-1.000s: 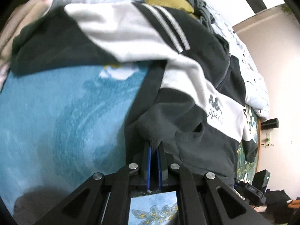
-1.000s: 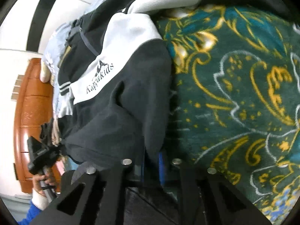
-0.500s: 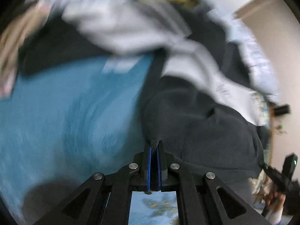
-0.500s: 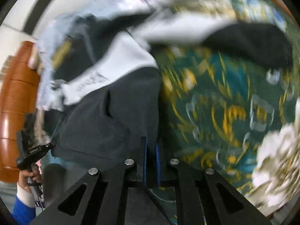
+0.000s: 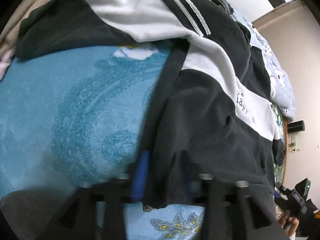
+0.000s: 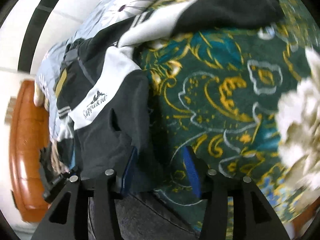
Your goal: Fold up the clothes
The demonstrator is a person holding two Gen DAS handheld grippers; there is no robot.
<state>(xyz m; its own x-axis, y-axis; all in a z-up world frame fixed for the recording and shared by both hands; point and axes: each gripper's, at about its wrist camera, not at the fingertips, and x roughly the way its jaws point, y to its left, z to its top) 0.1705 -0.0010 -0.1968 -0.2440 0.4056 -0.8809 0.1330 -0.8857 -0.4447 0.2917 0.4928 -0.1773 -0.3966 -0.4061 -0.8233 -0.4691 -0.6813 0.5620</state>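
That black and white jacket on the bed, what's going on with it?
A person is folding the black and white fleece jacket, which lies spread on a patterned blanket. Both handheld grippers sit at its bottom hem, one at each corner. The left gripper and the right gripper both have their blue-padded fingers apart, so neither grips the hem.

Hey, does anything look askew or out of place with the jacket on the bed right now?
Yes. The black and white fleece jacket lies crooked on the blanket: one sleeve is flung out sideways, unfolded, and its hem is bunched up by both open grippers. No damage or spill shows.
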